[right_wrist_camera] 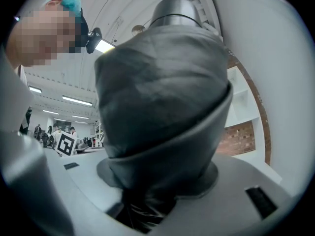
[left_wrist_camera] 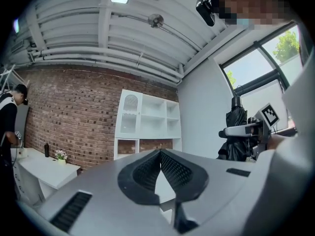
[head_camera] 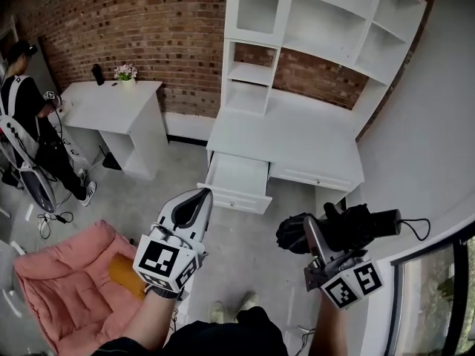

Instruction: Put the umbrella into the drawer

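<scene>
A folded black umbrella (head_camera: 345, 228) lies crosswise in my right gripper (head_camera: 318, 236), whose jaws are shut on its bundled fabric, the strap end pointing right. In the right gripper view the umbrella (right_wrist_camera: 162, 107) fills the frame between the jaws. My left gripper (head_camera: 197, 201) is held level at the left with its tips touching and nothing between them; its pads (left_wrist_camera: 147, 171) meet at the front. From there the umbrella (left_wrist_camera: 238, 132) shows at the right. The white drawer (head_camera: 237, 178) stands pulled out under the white desk (head_camera: 297, 139), ahead of both grippers.
White shelves (head_camera: 319, 28) rise over the desk against a brick wall. A smaller white desk (head_camera: 111, 99) with a flower pot stands at the left, and a person (head_camera: 22, 117) beside it. A pink cushioned seat (head_camera: 67, 288) is at lower left, a window (head_camera: 430, 288) at right.
</scene>
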`<state>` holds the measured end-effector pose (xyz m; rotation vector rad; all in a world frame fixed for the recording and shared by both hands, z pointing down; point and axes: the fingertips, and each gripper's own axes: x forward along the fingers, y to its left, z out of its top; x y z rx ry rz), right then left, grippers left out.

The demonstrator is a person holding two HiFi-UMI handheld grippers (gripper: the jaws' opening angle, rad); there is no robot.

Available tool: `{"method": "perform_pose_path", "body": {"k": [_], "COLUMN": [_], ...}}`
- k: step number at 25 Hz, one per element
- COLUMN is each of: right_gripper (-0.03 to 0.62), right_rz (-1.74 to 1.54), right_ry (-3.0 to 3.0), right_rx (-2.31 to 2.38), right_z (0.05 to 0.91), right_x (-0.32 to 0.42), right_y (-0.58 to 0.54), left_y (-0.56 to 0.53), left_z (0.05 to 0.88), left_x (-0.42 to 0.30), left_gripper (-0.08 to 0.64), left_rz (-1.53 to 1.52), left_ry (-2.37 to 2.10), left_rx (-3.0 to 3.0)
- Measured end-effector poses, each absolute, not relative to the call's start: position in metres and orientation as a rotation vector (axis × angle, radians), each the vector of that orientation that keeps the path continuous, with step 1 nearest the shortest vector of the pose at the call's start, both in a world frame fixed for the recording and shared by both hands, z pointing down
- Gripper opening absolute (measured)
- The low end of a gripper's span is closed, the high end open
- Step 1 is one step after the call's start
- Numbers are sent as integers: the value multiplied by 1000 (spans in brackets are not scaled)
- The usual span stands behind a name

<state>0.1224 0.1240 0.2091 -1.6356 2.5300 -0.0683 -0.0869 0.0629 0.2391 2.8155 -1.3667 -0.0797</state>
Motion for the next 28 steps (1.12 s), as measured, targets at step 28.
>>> {"method": "perform_pose_path", "body": {"k": [28], "right_gripper": [212], "right_rz": [-217], "right_ry": [2951], "right_rx": [-1179], "right_z": [314], "right_x": [148], "right_y": [-150], "left_y": [-141], "left_z": [291], "left_x": [-21], "left_gripper": [5], "left_rz": [67], "left_ry": [-1703], "left_rx": [2584]}}
